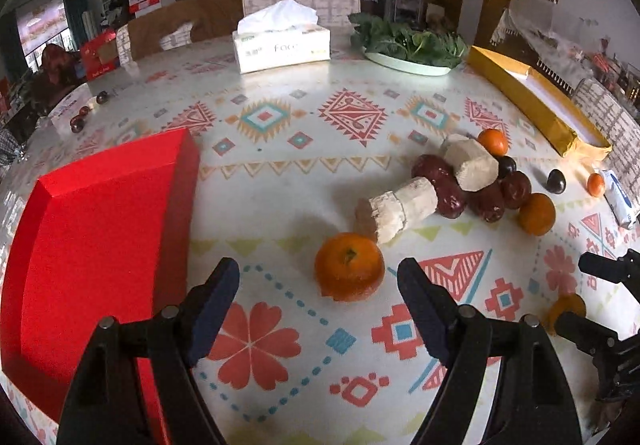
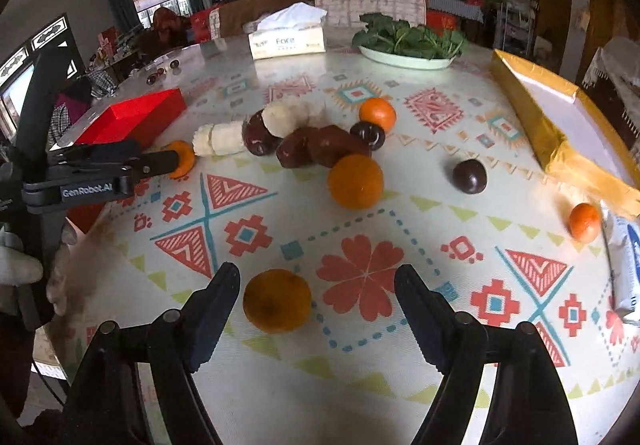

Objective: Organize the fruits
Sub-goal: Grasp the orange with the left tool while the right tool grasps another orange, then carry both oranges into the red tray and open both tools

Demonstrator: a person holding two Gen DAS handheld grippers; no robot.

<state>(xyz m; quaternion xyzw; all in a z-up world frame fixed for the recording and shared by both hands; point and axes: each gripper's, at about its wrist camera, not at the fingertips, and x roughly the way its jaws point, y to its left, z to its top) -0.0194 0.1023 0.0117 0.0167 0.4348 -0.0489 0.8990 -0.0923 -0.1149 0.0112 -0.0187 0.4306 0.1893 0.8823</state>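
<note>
My left gripper [image 1: 319, 279] is open, with a mandarin [image 1: 349, 266] on the table just ahead between its fingers. A red box [image 1: 100, 229] lies to its left. Beyond lie two pale cane pieces [image 1: 400, 207], dark red dates [image 1: 440, 185], dark plums [image 1: 556, 181] and more mandarins [image 1: 537, 213]. My right gripper [image 2: 317, 279] is open, with a mandarin [image 2: 277, 300] on the table near its left finger. The fruit pile [image 2: 320, 147], a larger mandarin [image 2: 355, 181], a plum [image 2: 469, 176] and the gold box [image 2: 560, 133] lie ahead. The left gripper [image 2: 160, 161] shows at left.
A tissue box [image 1: 282, 45] and a plate of greens [image 1: 412, 45] stand at the far side. The gold box [image 1: 536, 101] lies at right, a white packet [image 2: 628, 265] beside a small mandarin [image 2: 585, 223]. Several dark fruits [image 1: 86, 113] sit far left. The table edge is close below.
</note>
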